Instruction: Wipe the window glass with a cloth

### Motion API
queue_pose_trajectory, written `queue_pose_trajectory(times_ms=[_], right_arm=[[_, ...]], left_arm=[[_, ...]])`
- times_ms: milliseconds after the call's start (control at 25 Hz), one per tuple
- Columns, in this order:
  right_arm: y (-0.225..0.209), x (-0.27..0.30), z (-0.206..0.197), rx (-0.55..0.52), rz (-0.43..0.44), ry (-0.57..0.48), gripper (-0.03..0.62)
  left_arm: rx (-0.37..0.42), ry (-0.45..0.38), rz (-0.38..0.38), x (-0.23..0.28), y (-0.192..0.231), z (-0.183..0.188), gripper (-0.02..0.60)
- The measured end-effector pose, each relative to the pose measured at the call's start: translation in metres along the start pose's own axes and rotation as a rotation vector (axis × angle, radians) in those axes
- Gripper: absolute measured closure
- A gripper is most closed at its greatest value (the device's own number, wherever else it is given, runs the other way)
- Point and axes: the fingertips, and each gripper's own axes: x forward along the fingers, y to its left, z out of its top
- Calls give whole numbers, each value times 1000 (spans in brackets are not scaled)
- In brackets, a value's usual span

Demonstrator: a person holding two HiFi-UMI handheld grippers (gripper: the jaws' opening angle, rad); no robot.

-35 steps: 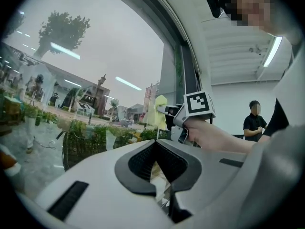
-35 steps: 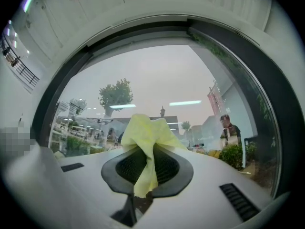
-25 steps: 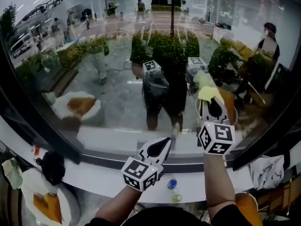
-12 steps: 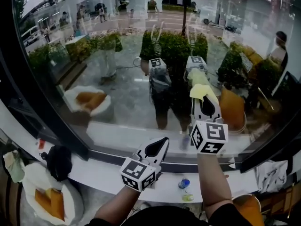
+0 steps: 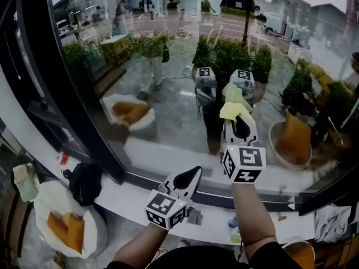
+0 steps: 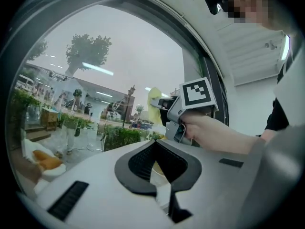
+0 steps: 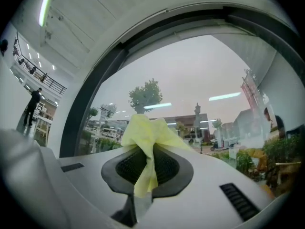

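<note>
Left gripper (image 5: 189,177): nearest item, at 6 o'clock in the head view, held low over the sill. Its jaws are clenched together on nothing, and it plays no part in the wiping.
Sill (image 5: 129,198): white ledge running from 8 to 4 o'clock below the pane. A black bag (image 5: 85,181) sits on it at 8 o'clock, and small oddments lie near 5 o'clock, too small to identify.
Right gripper (image 5: 240,126): at 3 o'clock, raised above the left gripper and pointed at the pane. Its jaws are clamped on the cloth.
Cloth (image 5: 234,106): yellow and bunched, pinched at its lower part, with the loose end fanning out past the jaw tips at 2 o'clock. It meets its own reflection, so it is judged to be on the glass.
Window glass (image 5: 140,66): large pane filling 9 through 3 o'clock, bounded by a dark frame (image 5: 67,88) at 9 o'clock. It mirrors both grippers.
Beyond the pane: hedges, paving and distant figures at 12 o'clock.
Progress: wiping is judged under way in the lower right-of-centre zone. No streaks or wet marks show, so cleaned area cannot be told from uncleaned. Most of the pane is presumably left to cover.
</note>
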Motion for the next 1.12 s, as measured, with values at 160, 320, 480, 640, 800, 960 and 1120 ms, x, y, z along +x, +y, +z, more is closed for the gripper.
queue_pose_trajectory(times_ms=[160, 320, 480, 640, 800, 960, 1120], right_arm=[[41, 20, -13, -6, 67, 28, 542], [73, 33, -27, -26, 115, 52, 542], [83, 37, -32, -30, 131, 56, 542], [82, 38, -30, -36, 132, 44, 542], [83, 38, -30, -27, 136, 45, 542], [83, 39, -30, -22, 140, 46, 542], [83, 39, -30, -20, 143, 47, 542]], left_arm=[[0, -3, 28, -15, 18, 1, 574], [-6, -4, 64, -26, 33, 5, 574], [-10, -3, 69, -28, 40, 2, 574], [-17, 1, 74, -26, 44, 1, 574], [-33, 12, 78, -26, 44, 2, 574], [-25, 9, 78, -26, 45, 2, 574], [-26, 7, 83, -27, 45, 1, 574]])
